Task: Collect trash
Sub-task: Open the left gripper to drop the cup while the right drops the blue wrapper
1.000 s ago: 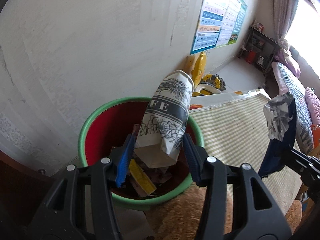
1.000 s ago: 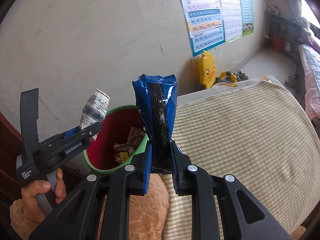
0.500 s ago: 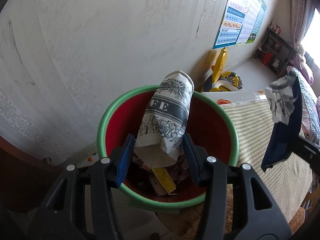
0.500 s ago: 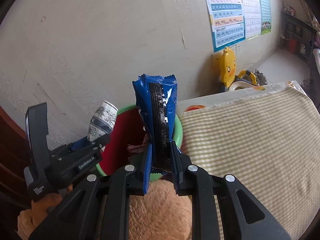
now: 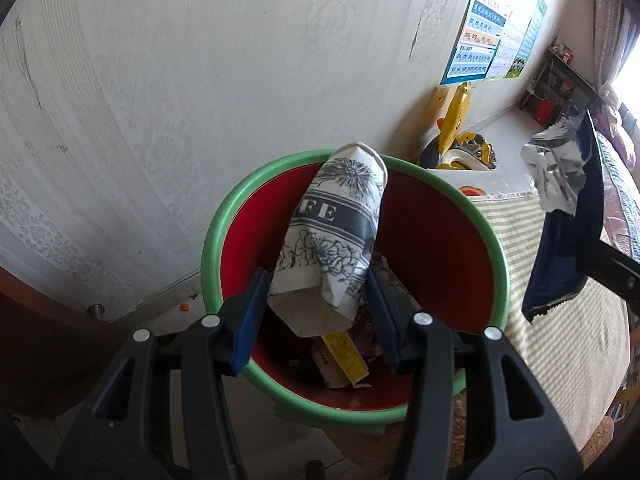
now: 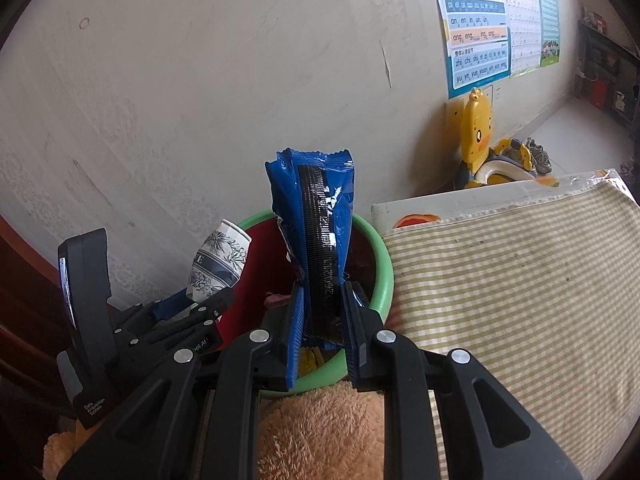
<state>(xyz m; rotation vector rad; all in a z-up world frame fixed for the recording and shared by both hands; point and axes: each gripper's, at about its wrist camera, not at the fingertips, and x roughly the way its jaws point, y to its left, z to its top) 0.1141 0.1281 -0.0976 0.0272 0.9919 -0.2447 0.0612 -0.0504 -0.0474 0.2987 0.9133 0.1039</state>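
The pale patterned wall [image 5: 200, 80] fills the upper left of both views, with blue wall charts [image 6: 478, 28] at the upper right of the frame. A striped green-and-cream cover [image 6: 520, 280] spreads over the right half of the right wrist view; the surface it lies on cannot be identified. A yellow duck-shaped child's seat [image 6: 476, 128] stands on the floor against the wall, right of centre in the right wrist view and well apart from both tools. The bin [image 5: 498, 248], green-rimmed with a red interior, occupies the centre of the left wrist view and already contains mixed scraps, including a yellow strip [image 5: 346, 354] near the lower centre. A tan plush surface [image 6: 328, 432] lies at the bottom centre of the right wrist view, just beside the near rim of the bin. The left tool [image 5: 316, 316] is closed on a crumpled paper cup [image 5: 336, 232] printed with flowers, gripping it near its flattened base; the cup leans toward the upper right and sits directly over the bin opening. The right tool [image 6: 320, 340] is clamped on a blue snack wrapper [image 6: 316, 220], which stands upright between the pads, in front of the right-hand part of the bin rim. In the left wrist view the wrapper appears at the right edge of the frame, right of the bin.
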